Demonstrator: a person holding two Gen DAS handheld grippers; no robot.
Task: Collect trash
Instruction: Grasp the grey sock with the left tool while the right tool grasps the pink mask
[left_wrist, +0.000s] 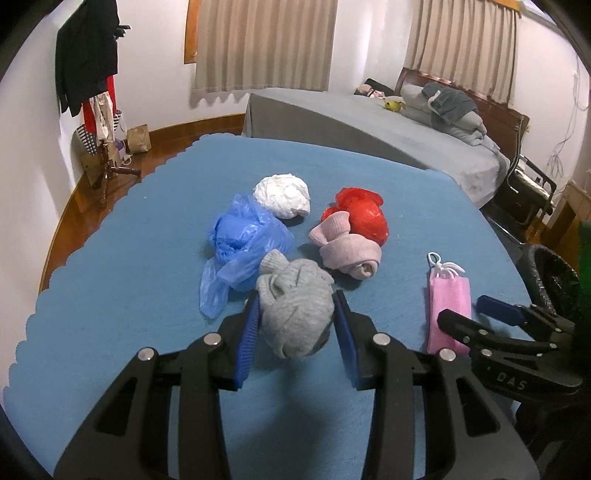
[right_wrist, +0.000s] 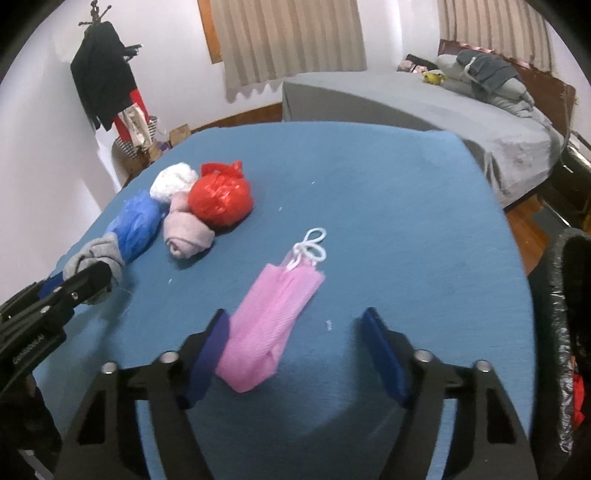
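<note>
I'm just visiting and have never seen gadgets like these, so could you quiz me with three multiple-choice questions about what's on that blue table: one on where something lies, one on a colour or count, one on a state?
1. Where does the red plastic bag lie?
A. Against the rolled pink sock
B. On the bed
C. Between the right gripper's jaws

2. How many rolled socks are on the blue table?
A. One
B. Two
C. Four

3. How does the left gripper stand?
A. Jaws on either side of the grey sock
B. Shut on nothing
C. Holding the white paper wad

Answers:
1 A, the bag touches the pink sock.
2 B, one grey and one pink.
3 A, both blue pads flank the grey sock, while the pink face mask lies between the right gripper's open jaws.
</note>
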